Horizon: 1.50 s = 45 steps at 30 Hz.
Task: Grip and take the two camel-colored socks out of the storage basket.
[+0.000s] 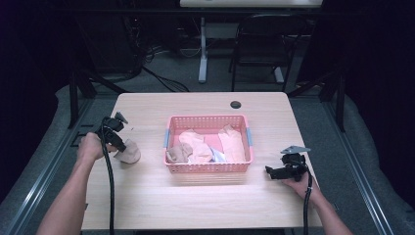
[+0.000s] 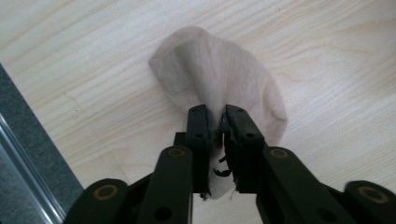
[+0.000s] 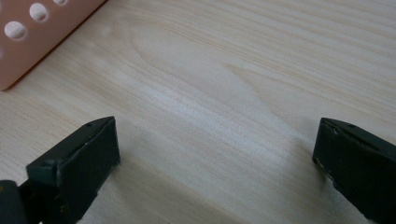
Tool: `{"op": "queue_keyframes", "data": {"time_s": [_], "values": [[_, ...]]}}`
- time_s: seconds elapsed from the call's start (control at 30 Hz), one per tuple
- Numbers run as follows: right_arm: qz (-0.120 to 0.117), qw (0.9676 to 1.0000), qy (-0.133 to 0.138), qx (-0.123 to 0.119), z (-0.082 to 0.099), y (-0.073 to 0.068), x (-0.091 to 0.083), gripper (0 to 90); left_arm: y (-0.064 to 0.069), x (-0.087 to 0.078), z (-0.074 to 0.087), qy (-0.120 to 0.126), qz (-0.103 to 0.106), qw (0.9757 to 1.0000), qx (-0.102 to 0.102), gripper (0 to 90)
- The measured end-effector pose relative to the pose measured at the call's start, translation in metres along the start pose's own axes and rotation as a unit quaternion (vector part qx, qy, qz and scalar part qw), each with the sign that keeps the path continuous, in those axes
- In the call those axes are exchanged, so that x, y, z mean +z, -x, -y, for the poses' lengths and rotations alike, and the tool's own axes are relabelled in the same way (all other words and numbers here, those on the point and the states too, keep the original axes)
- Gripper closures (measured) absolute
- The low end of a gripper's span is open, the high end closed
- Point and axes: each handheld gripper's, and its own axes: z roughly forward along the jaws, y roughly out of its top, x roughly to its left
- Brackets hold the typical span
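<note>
A beige sock (image 1: pixel 128 152) lies bunched on the wooden table (image 1: pixel 195 200), left of the pink basket (image 1: pixel 208 168). My left gripper (image 1: pixel 121 146) points down onto it. In the left gripper view the jaws stand nearly together, and a fold of the sock (image 2: pixel 219 79) is pinched between the pads of the left gripper (image 2: pixel 217 116), while the rest of the fabric rests on the table. My right gripper (image 1: pixel 270 171) is held low over the table to the right of the basket. Its jaws stand wide apart in the right gripper view, with only bare wood between the pads of the right gripper (image 3: pixel 215 144).
The basket holds several pale pink, peach and beige socks (image 1: pixel 205 147). A corner of the basket (image 3: pixel 28 37) shows at the upper left of the right gripper view. A black cable hole (image 1: pixel 236 104) sits near the table's far edge. A chair (image 1: pixel 264 44) stands beyond the table.
</note>
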Motion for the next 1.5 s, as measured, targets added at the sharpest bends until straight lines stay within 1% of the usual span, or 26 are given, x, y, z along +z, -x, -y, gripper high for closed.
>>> {"op": "queue_keyframes", "data": {"time_s": [0.03, 0.07, 0.1, 0.13, 0.17, 0.23, 0.3, 0.33, 0.4, 0.47, 0.5, 0.53, 0.57, 0.73, 0.77, 0.8, 0.83, 0.9, 1.03, 1.07, 1.17, 1.2, 1.3, 1.37, 1.47, 1.5], "values": [[0.001, 1.0, 0.001, 0.0, 0.0, 0.0, 0.0, 0.0, 0.0, 0.001, 0.001, 0.002, 0.002, 1.0, -0.002, 75.4], [0.0, 1.0, 0.0, 0.0, 0.0, 0.0, 0.0, 0.0, 0.001, -0.002, 0.002, 0.007, 0.003, 0.9999, -0.009, 63.3], [0.0, 1.0, 0.0, 0.0, 0.0, 0.0, 0.0, 0.0, 0.001, -0.002, 0.002, 0.007, 0.003, 0.9999, -0.009, 59.2], [0.001, 1.0, 0.001, 0.0, 0.0, 0.0, 0.0, 0.0, 0.002, -0.005, 0.003, 0.012, 0.002, 0.9999, -0.007, 52.5], [0.001, 1.0, 0.001, 0.0, 0.0, 0.0, 0.0, 0.0, 0.004, -0.008, 0.003, 0.017, -0.004, 0.9998, -0.007, 52.5], [0.0, 1.0, 0.0, 0.0, 0.0, 0.0, 0.0, 0.0, 0.006, -0.016, 0.005, 0.028, -0.006, 0.9996, -0.009, 39.6], [0.0, 1.0, 0.0, 0.0, 0.0, 0.0, 0.0, 0.0, 0.008, -0.024, 0.006, 0.04, -0.001, 0.9991, -0.011, 30.4], [0.0, 1.0, 0.0, 0.0, 0.0, 0.0, 0.0, 0.0, 0.008, -0.028, 0.007, 0.042, -0.003, 0.9991, -0.009, 26.2], [0.001, 1.0, 0.0, 0.0, 0.0, 0.0, 0.0, 0.0, 0.01, -0.037, 0.009, 0.054, -0.003, 0.9985, -0.009, 20.3], [0.002, 1.0, 0.002, 0.0, 0.0, 0.0, 0.0, 0.0, 0.011, -0.044, 0.011, 0.057, 0.0, 0.9983, -0.013, 15.7], [0.001, 1.0, 0.002, 0.0, 0.0, 0.0, 0.0, 0.0, 0.012, -0.047, 0.011, 0.06, 0.0, 0.9982, -0.011, 15.3], [0.001, 1.0, -0.001, 0.0, 0.0, 0.0, 0.0, 0.0, 0.012, -0.052, 0.013, 0.064, -0.001, 0.9979, -0.01, 12.9], [0.001, 1.0, -0.001, 0.0, 0.0, 0.0, 0.0, 0.0, 0.012, -0.052, 0.013, 0.064, -0.001, 0.9979, -0.01, 11.1], [0.001, 1.0, 0.002, 0.0, 0.0, 0.0, 0.0, 0.0, 0.014, -0.063, 0.017, 0.074, 0.001, 0.9972, -0.011, 8.3], [0.001, 1.0, 0.002, 0.0, 0.0, 0.0, 0.0, 0.0, 0.014, -0.065, 0.017, 0.071, 0.004, 0.9974, -0.008, 8.3], [0.001, 1.0, 0.002, -0.001, 0.0, 0.0, 0.0, 0.0, 0.016, -0.067, 0.017, 0.076, 0.007, 0.997, -0.006, 7.9], [0.0, 1.0, 0.001, 0.0, 0.0, 0.0, 0.0, 0.0, 0.018, -0.069, 0.017, 0.074, 0.007, 0.9972, -0.003, 7.9], [0.0, 1.0, 0.002, -0.001, 0.0, 0.0, 0.0, 0.0, 0.021, -0.07, 0.016, 0.07, 0.006, 0.9975, -0.006, 8.2], [0.0, 1.0, 0.002, 0.0, 0.0, 0.0, 0.0, 0.0, 0.03, -0.075, 0.015, 0.07, 0.006, 0.9975, 0.002, 7.8], [0.0, 1.0, 0.002, 0.0, 0.0, 0.0, 0.0, 0.0, 0.033, -0.077, 0.014, 0.071, 0.009, 0.9974, 0.005, 7.7], [0.001, 1.0, 0.002, -0.001, 0.0, 0.0, 0.0, 0.0, 0.04, -0.082, 0.011, 0.073, 0.008, 0.9972, 0.013, 7.8], [0.0, 1.0, 0.002, -0.001, 0.0, 0.0, 0.0, 0.0, 0.043, -0.084, 0.009, 0.073, 0.009, 0.9971, 0.02, 7.9], [0.0, 1.0, 0.002, -0.001, 0.0, 0.0, 0.0, 0.0, 0.055, -0.09, 0.004, 0.079, 0.012, 0.9964, 0.029, 8.5], [0.0, 1.0, 0.001, 0.0, 0.0, 0.0, 0.0, 0.0, 0.062, -0.093, 0.0, 0.081, 0.012, 0.996, 0.034, 7.2], [0.001, 1.0, 0.002, -0.001, 0.0, 0.0, 0.0, 0.0, 0.074, -0.096, -0.006, 0.083, 0.016, 0.9953, 0.048, 6.2], [0.0, 1.0, 0.002, 0.0, 0.0, 0.0, 0.0, 0.0, 0.078, -0.097, -0.009, 0.084, 0.014, 0.9948, 0.056, 6.1]]}}
